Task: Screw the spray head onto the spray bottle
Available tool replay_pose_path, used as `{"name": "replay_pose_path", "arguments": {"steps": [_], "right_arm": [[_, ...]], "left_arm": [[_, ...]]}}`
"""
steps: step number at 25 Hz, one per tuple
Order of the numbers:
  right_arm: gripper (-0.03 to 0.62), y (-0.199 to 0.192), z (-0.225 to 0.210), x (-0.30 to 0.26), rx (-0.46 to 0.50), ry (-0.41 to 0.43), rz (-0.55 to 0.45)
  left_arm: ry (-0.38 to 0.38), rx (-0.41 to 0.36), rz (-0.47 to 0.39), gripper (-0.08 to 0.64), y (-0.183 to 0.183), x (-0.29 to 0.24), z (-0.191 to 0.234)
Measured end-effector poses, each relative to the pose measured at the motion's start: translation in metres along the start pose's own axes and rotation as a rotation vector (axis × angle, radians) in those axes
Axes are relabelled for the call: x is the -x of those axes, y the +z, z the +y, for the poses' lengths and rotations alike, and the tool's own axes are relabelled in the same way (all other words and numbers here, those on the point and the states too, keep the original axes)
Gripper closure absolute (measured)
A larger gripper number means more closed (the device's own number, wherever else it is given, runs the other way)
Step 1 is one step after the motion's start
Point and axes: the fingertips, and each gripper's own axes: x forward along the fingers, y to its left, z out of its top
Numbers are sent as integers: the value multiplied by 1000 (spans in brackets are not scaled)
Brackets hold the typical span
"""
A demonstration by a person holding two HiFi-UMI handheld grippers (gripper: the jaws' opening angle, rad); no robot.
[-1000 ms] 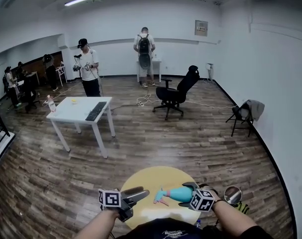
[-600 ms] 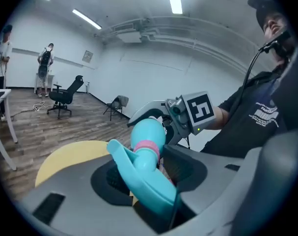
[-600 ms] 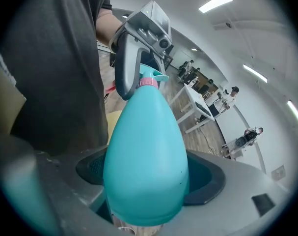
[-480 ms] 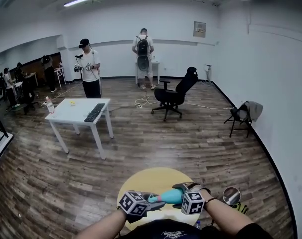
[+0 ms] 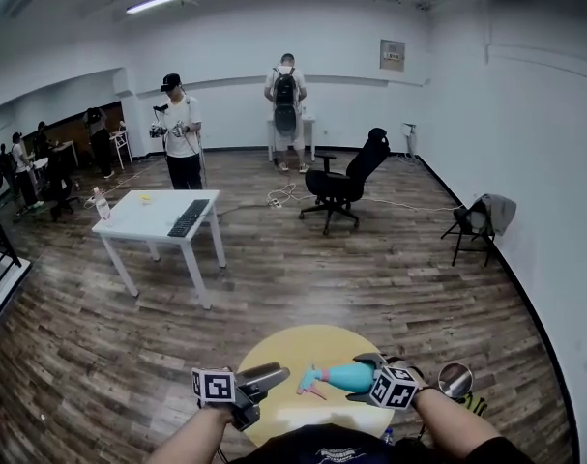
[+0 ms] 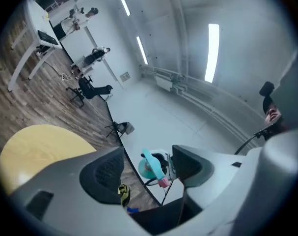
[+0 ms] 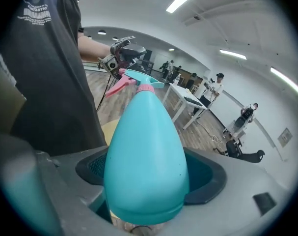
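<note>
Big room with wood floor [image 5: 390, 278] and white walls. Left of centre is a white desk [image 5: 143, 222] with a keyboard [image 5: 187, 217] and a small bottle [image 5: 101, 204] on it. Mid-room there's a black office chair [image 5: 343, 182], and by the right wall a folding chair [image 5: 472, 228] with a jacket over it. At the far end stands a person in a cap [image 5: 182, 141] holding gear and a person with a backpack [image 5: 286, 104] facing the wall; more people far left. Directly below the camera is a round yellow table [image 5: 303, 341], with both grippers held over it. On the right side, the right gripper [image 5: 370, 373] is angled down, jaws clamped on the fat body of the teal spray bottle [image 5: 346, 377]. Its own view shows both pads pressed on the bottle's sides near the base, so the jaws sit wide only because the bottle is wide. The bottle lies roughly horizontal above the table, neck pointing at the other tool. Opposite it, the left gripper [image 5: 272, 376] is level and facing the bottle. Its jaws have just been opening and now stand wide apart, nothing between the pads. Its view looks nose-on at the bottle, which sits beyond the tips. Head view shows a clear gap between those tips and the spray head [image 5: 312, 383]. The head has a teal top, pink trigger and pink collar, and is seated on the bottle neck; can't tell how far it's threaded on.
</note>
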Motion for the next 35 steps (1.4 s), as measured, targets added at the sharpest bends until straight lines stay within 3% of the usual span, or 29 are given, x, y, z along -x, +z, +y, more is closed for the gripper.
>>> {"name": "replay_pose_path", "arguments": {"steps": [3,4,5,7,12,15,16,20,22,25,28,29,30,32,35], "right_arm": [[151,29,2,-5,139,-14,18],[152,36,3,-8,193,-16,41],[150,37,5,-11,243,-15,74],[153,32,11,-14,281,21,101],[153,33,18,-18,264,48,89],[155,32,10,-17,230,50,61],[153,31,9,-17,201,53,44],[153,9,4,-14,-12,55,-23],[153,-7,0,-12,-76,48,-26],[153,-10,-2,-9,-39,35,6],[153,20,2,-12,112,21,23],[153,31,3,-13,163,19,32],[153,36,4,-15,213,20,52],[153,32,7,-17,272,44,89],[153,26,16,-16,268,79,88]], "left_arm": [[19,-132,202,229,-38,-41,-8],[44,-229,282,245,-52,-54,-10],[70,-345,354,343,-64,-63,-11],[90,-512,459,350,-79,-65,-13],[103,-601,538,351,-81,-58,-15],[104,-497,461,344,-73,-64,-12],[84,-420,391,337,-66,-62,-13],[-21,-10,-13,199,-10,-18,-4],[-5,58,-109,190,12,7,10],[-14,38,-60,190,11,5,9],[2,-115,162,190,-26,-37,-3],[18,-204,247,222,-40,-51,-8],[39,-312,324,339,-52,-61,-12],[65,-501,441,357,-67,-68,-15],[65,-589,522,356,-77,-66,-21]]}}
